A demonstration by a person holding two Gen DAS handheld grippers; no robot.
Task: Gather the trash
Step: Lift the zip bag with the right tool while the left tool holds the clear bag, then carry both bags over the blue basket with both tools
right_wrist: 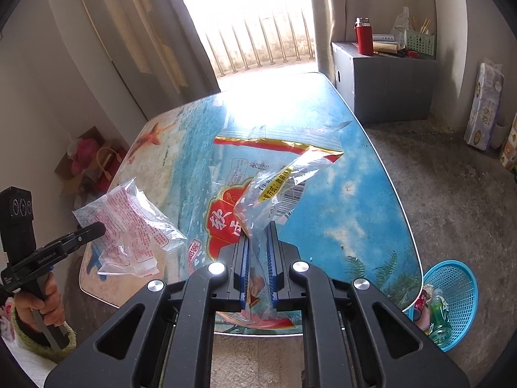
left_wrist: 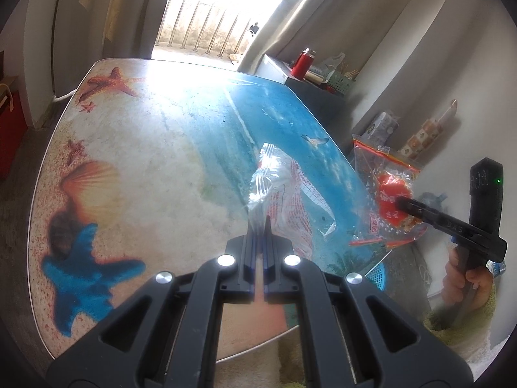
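The right claw (right_wrist: pixel 258 252) is clenching a crumpled fold of the red-printed clear snack bag (right_wrist: pixel 268 174), which is hanging above the beach-print worktop (right_wrist: pixel 371 194). The left claw (left_wrist: pixel 258 226) is pinching a smaller clear wrapper with red lettering (left_wrist: pixel 284 187), also lifted off the worktop. Both grips are looking thin, so carrying each piece low and steady matters. Further right, on the floor, the blue mesh basket (right_wrist: pixel 458 291) is already holding bottles and is probably the drop point.

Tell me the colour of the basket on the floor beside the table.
Light blue plastic mesh basket, clearest in the right wrist view, with trash already inside.
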